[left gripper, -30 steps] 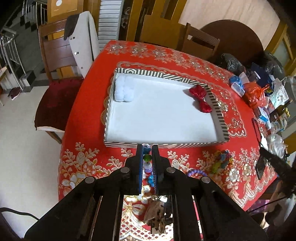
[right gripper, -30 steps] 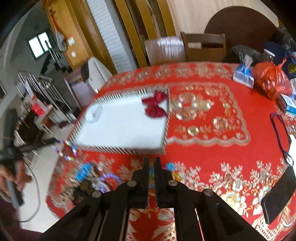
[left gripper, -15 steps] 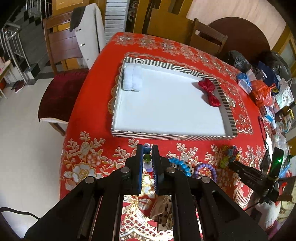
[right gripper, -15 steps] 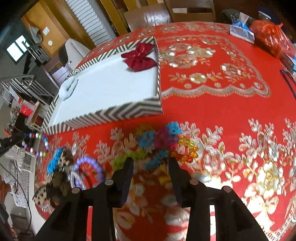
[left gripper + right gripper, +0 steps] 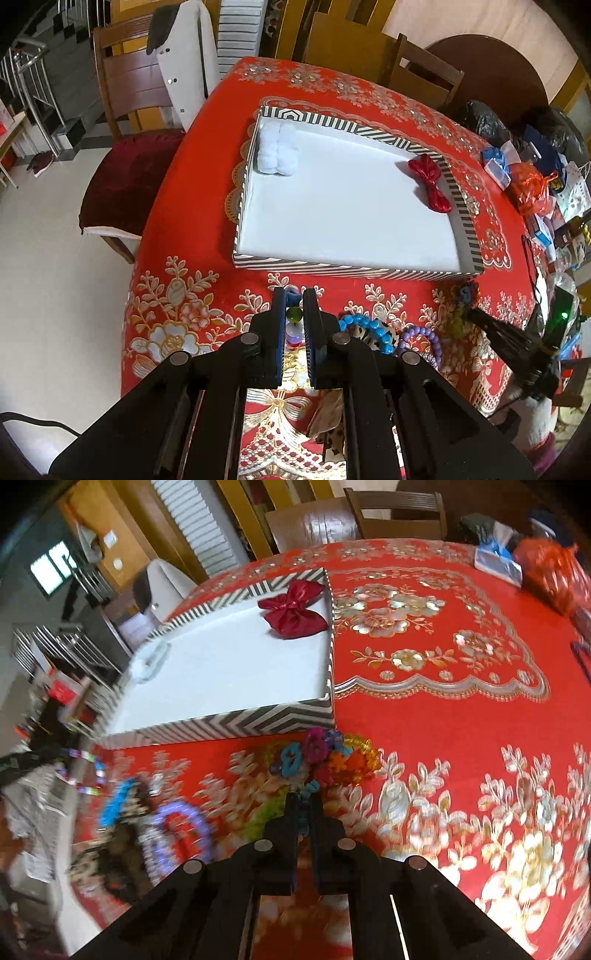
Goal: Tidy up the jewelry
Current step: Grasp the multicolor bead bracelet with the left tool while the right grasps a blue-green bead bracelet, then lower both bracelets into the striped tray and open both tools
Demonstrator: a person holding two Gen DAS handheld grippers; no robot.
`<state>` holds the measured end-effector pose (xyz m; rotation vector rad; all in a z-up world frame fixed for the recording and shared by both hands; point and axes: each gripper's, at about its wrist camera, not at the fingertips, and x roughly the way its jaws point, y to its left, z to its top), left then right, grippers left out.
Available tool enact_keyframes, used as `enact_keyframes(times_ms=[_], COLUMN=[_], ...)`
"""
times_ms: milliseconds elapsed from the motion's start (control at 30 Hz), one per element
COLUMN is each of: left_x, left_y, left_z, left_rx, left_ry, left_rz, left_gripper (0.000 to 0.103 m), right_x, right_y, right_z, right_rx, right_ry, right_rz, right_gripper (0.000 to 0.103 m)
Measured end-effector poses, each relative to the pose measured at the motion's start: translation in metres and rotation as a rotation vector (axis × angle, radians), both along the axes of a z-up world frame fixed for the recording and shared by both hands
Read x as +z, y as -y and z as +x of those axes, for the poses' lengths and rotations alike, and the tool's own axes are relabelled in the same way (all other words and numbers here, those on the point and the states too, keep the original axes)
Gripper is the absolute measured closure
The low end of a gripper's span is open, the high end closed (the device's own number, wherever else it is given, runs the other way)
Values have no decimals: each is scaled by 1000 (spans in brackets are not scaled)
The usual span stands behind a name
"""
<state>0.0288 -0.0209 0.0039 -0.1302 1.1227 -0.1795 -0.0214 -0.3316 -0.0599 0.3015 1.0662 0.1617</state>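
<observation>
The multicoloured flower bracelet [image 5: 325, 755] lies on my red embroidered tablecloth [image 5: 443, 720] before the striped tray [image 5: 236, 723]; my right gripper [image 5: 303, 805] has just closed, pinching its fuzzy strand, and my left gripper [image 5: 294, 302] clamps glossy round beads [image 5: 294, 315].

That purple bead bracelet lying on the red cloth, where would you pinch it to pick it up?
Probably from above, across one bead strand. The purple bead bracelet lies flat as an open ring on the tablecloth, so one finger can drop inside the loop and one outside. Its far arc looks barest; the blue bead bracelet crowds its left side.
</observation>
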Motion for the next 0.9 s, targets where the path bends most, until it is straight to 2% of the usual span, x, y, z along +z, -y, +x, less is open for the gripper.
enact_keyframes(times_ms=[133,333,467,667,900], left_x=[3,13,24,38,61], left_y=[-4,-4,-2,-3,-6], left_z=[0,-2,-4,-2,21], left_rx=[1,-15,-31,-45,-39], left_ry=[8,29,52,65,94], left_rz=[-2,-15,-28,-51,-57], left_gripper=[96,96,96,96,96], right_x=[32,96,121,135,143], right_y=[6,13,14,6,-11], right_z=[-17,-34,-38,-24,18], right_rx=[-13,-24,-23,4,54], right_ry=[62,197,252,278,288], right_rz=[67,143,145,134,136], right_gripper=[98,98,98,98,98])
